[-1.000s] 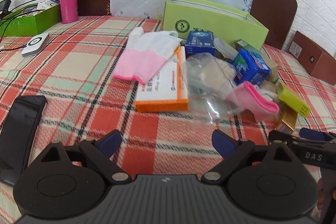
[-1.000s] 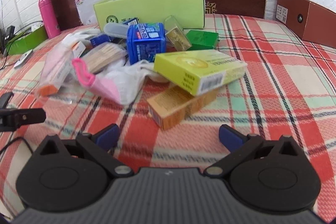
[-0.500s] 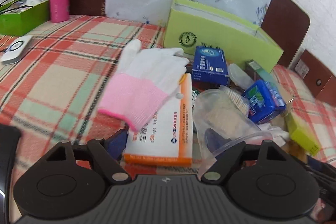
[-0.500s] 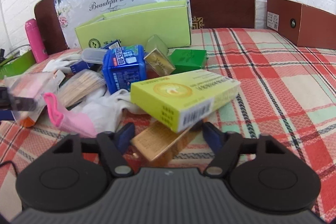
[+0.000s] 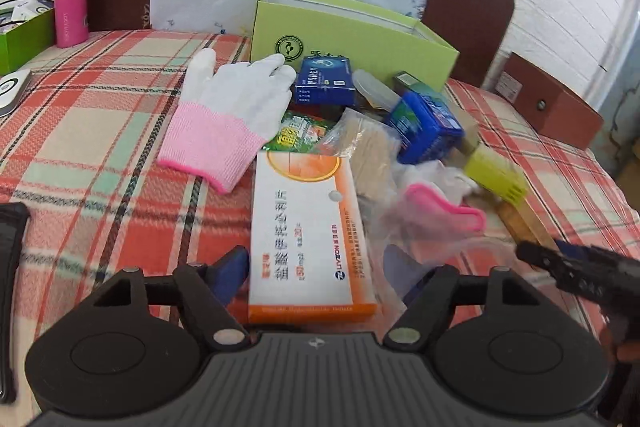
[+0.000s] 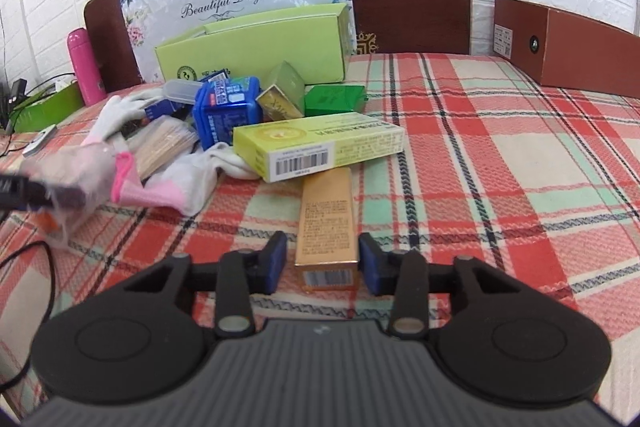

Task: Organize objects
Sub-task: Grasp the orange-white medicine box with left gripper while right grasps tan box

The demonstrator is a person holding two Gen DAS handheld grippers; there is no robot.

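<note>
Both grippers moved in since a sec ago | right gripper (image 6: 322, 263) spread, straddling gold box (image 6: 327, 227) | left gripper (image 5: 320, 281) spread around orange box (image 5: 310, 239) | light stiff cardboard, grab long sides

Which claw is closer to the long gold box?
Right. The right claw has its fingers on either side of the gold box's near end, not yet squeezing. The left claw is off at the orange-and-white box instead.

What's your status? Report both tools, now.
Left tool open, straddling orange-white box. Right tool open, pads either side of gold box, not clamped. Yellow-green box overlaps gold box's far end.
</note>
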